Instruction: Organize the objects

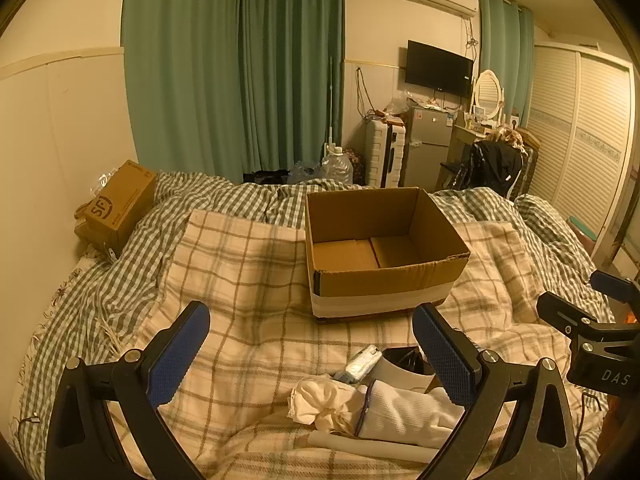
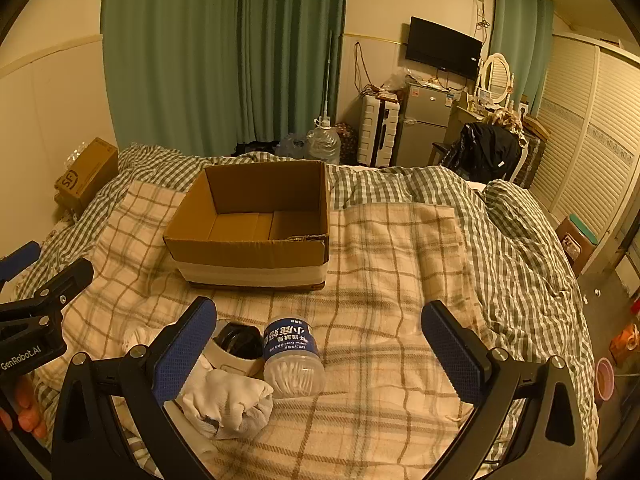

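An open, empty cardboard box (image 1: 384, 256) (image 2: 256, 236) sits on the plaid blanket in the middle of the bed. In front of it lie small items: a clear jar of floss picks with a blue label (image 2: 292, 356), a white cup holding something black (image 2: 236, 350) (image 1: 404, 364), a white sock (image 1: 408, 412) (image 2: 228, 404), a cream cloth bundle (image 1: 324, 400), and a small packet (image 1: 360, 364). My left gripper (image 1: 312, 352) is open above the sock and cloth. My right gripper (image 2: 320, 348) is open above the jar. Both are empty.
A brown SF carton (image 1: 120, 204) lies at the bed's far left by the wall. Green checked duvet (image 2: 512, 248) bunches behind and right of the box. Beyond the bed stand a water jug (image 2: 324, 144), suitcase (image 2: 376, 128), fridge (image 2: 424, 124) and chair with black jacket (image 2: 488, 152).
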`<state>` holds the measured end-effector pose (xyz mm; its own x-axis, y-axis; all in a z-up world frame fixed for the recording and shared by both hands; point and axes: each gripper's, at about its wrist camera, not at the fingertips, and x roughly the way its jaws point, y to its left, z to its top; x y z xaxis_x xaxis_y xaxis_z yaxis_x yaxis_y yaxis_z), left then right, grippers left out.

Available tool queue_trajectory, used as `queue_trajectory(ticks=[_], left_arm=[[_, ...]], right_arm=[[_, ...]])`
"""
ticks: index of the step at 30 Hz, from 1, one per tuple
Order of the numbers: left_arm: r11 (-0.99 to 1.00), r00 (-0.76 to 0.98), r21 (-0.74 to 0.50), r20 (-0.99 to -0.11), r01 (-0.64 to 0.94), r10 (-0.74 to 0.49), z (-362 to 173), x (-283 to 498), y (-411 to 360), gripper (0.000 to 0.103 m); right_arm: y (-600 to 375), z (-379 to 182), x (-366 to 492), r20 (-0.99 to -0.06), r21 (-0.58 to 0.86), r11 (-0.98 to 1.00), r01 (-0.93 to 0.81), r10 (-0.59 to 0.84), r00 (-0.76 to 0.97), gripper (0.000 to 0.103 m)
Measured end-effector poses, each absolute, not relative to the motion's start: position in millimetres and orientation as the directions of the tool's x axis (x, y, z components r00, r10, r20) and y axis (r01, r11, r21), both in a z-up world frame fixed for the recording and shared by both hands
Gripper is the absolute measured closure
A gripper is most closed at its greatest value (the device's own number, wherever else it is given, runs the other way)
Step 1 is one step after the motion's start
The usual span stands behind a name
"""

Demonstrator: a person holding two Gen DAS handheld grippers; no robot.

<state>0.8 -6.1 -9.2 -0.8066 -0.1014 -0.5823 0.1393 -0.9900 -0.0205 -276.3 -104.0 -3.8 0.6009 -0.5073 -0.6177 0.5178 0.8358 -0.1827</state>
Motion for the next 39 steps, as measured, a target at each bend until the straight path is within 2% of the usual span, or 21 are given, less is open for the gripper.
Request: queue_trajectory(ticks=[39], left_arm=[[-0.963,-0.787,-0.011,-0.579,0.269,-0.213,-9.0,2.5,-1.4,0.0]], right_arm=[[-99.1,-2.3,-274.9,-0.618,-0.183,0.855,0.485,-0.484,0.619,0.0]])
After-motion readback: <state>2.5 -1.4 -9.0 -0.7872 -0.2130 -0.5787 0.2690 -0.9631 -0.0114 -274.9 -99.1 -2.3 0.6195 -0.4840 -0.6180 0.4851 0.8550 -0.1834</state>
